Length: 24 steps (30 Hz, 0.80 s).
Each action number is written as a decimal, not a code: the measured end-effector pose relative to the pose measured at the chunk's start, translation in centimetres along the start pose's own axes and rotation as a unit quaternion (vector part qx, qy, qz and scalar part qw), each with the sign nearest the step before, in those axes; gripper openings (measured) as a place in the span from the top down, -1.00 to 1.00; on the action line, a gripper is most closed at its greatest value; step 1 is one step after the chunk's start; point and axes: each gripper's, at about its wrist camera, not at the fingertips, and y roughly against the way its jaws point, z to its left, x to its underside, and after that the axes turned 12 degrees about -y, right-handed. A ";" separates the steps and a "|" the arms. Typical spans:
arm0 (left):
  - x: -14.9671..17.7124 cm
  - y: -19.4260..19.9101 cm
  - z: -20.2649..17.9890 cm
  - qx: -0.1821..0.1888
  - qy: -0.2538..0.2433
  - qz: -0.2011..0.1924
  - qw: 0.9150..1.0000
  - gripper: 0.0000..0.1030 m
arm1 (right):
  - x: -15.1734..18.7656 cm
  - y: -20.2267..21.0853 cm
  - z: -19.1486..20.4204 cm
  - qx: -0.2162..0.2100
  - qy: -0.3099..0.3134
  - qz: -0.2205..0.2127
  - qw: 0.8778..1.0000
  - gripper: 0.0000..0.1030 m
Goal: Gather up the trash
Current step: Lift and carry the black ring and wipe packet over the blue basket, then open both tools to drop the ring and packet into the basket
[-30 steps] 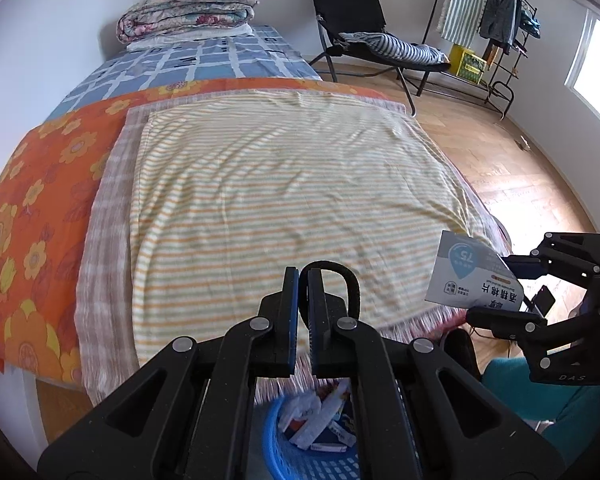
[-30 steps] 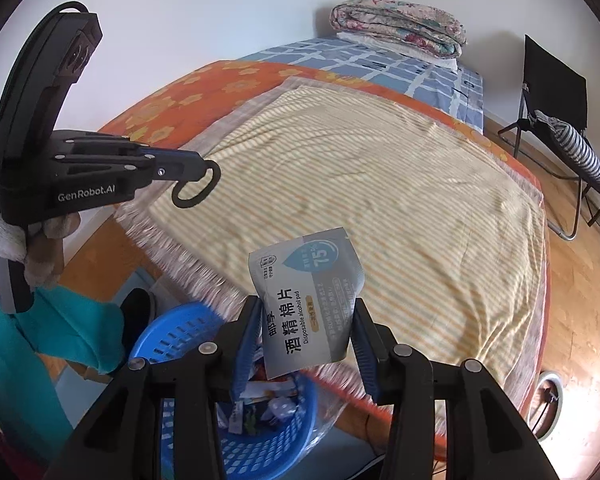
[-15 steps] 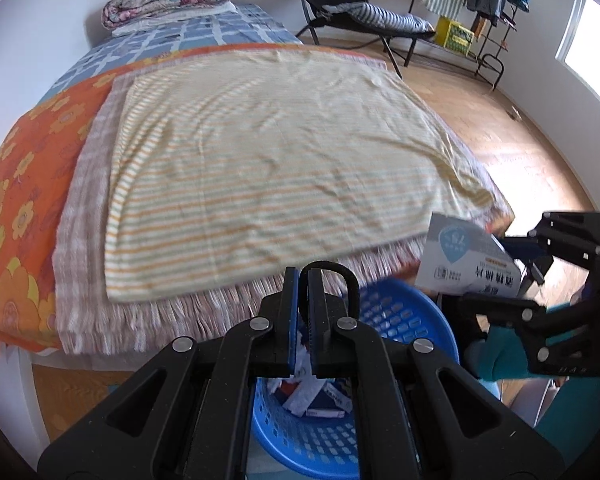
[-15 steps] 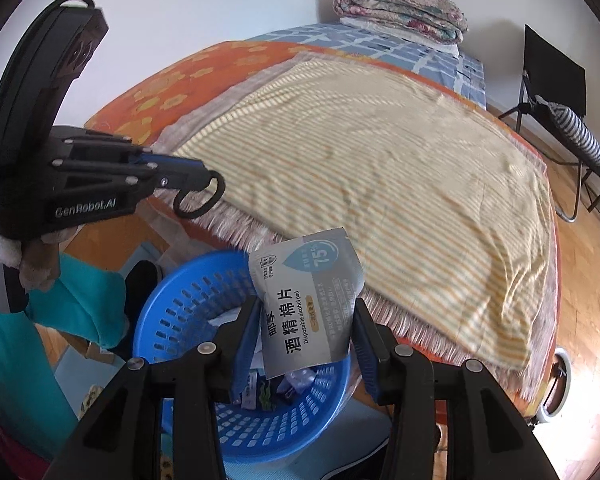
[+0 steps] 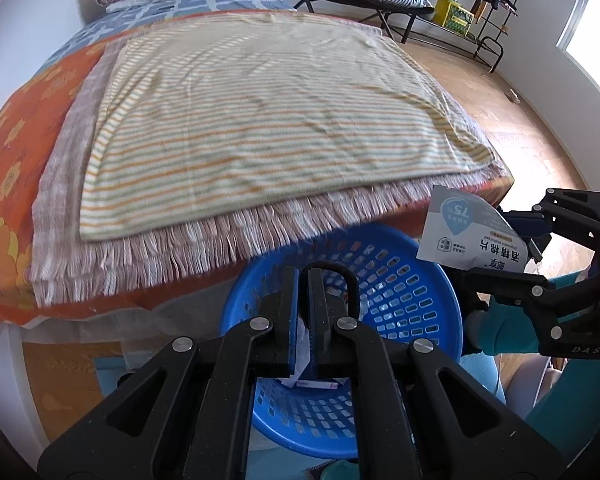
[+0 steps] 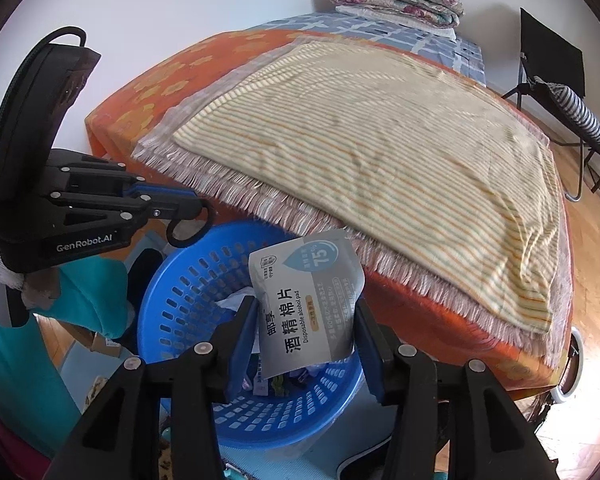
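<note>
Hanging over blue basket (image 6: 188, 312) rim: right gripper (image 6: 306, 322), alcohol-pad packet (image 6: 306, 304).

alcohol pad packet (image 6: 306, 310): grey-white, printed "75%", upright, above basket | hair tie (image 5: 342, 280): black loop, over basket | basket (image 6: 180, 280): blue, perforated, round, on floor beside bed, holds wrappers

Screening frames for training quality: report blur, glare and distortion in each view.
Left wrist view: striped blanket and fringe smeared by motion, black loop sharp, window blown out. Right wrist view: packet print crisp, blanket soft, sun glare on the floor. Both: fisheye bending, dark corners.
</note>
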 end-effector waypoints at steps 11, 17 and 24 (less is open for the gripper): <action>0.7 -0.2 -0.1 0.007 0.005 0.007 1.000 0.96 | 0.7 -0.7 0.6 0.000 0.003 0.009 1.000 -0.05; 0.8 -0.3 -0.2 0.009 0.003 0.011 1.000 0.96 | 0.9 -0.9 0.8 0.000 0.004 0.012 1.000 -0.13; 0.9 -0.5 -0.2 0.008 0.003 0.017 1.000 0.93 | 1.0 -1.1 0.9 0.006 0.005 0.013 1.000 -0.20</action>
